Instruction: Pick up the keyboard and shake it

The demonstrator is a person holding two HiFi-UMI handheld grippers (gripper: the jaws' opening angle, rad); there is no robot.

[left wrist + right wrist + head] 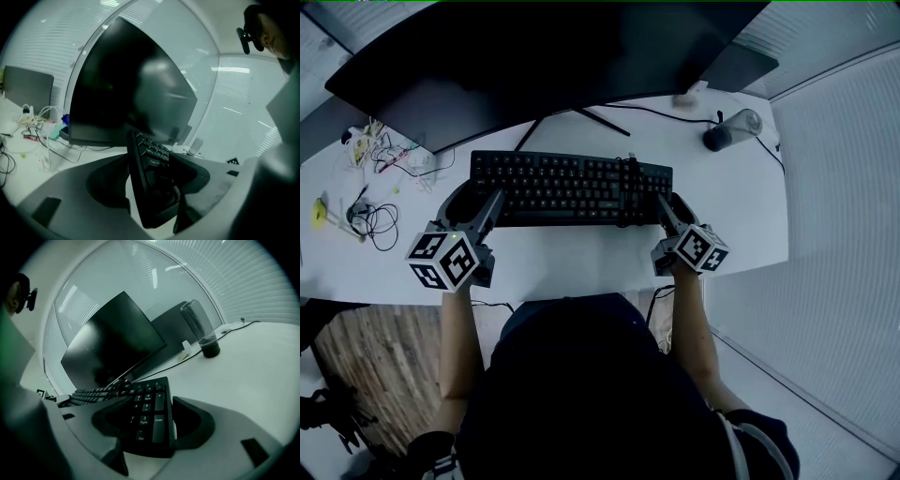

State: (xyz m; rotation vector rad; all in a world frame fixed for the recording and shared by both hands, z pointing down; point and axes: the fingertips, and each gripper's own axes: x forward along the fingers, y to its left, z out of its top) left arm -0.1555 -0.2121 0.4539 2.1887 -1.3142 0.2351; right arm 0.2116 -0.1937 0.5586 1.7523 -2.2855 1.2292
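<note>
While clamped at both short ends, keys up and lengthwise across the middle of the counter (581,258): keyboard (567,187), parallel to the front edge. Whether clear of the counter or resting on it: cannot tell. Dark cord (628,183) looped across the keys toward the right end.

Left hand-held gripper (476,199) closed on the left end. In the left gripper view, keyboard (150,187) with its short edge running up between the jaws, one jaw outside that edge, the other on the key side. Right hand-held gripper (672,202) closed likewise on the number-pad end. In the right gripper view, keyboard (147,413) filling the space between the jaws, outer jaw just beside the short edge. Marker cubes toward the front edge, left (442,260) and right (703,248), with a forearm (459,347) trailing back from each.

Just behind the keyboard, dark monitor (544,56) along most of the back edge, thin stand (602,120) reaching toward the keyboard's back.

Toward the back right corner, clear bottle (733,128), upright in the right gripper view, beside a black cable (666,112) running toward the right edge.

Near the left edge, tangle of wires (384,155) and a coiled lead (380,223), well apart from the keyboard.
</note>
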